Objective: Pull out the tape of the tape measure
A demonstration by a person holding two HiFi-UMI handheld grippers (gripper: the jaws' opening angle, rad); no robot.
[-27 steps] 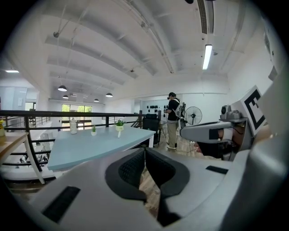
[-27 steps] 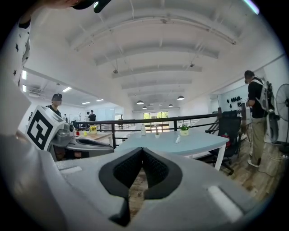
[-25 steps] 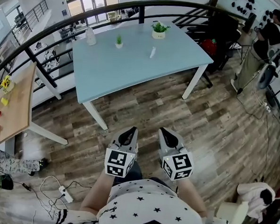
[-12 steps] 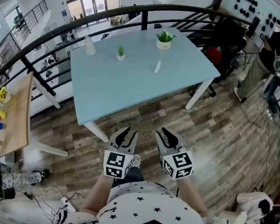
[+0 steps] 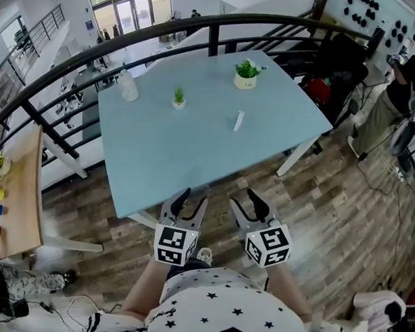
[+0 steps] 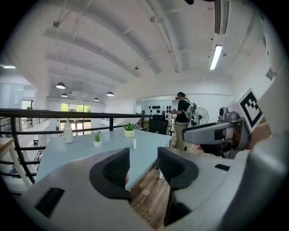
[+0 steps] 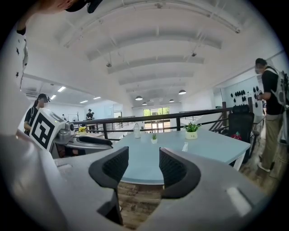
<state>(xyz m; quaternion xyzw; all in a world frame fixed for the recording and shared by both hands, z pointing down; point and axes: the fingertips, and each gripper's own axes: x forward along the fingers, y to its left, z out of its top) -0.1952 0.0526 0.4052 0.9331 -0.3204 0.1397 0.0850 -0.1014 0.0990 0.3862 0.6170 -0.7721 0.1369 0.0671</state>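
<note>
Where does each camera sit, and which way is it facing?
Head view: on the person's head, looking steeply down at the blue table, left gripper, right gripper and starred shirt.
Left gripper view: rides the left gripper, facing across the table; its empty jaws have just been opening; right gripper alongside.
Right gripper view: likewise, empty jaws just opening; left gripper alongside.
Shared: both gripper views show the potted plant and bottle.
</note>
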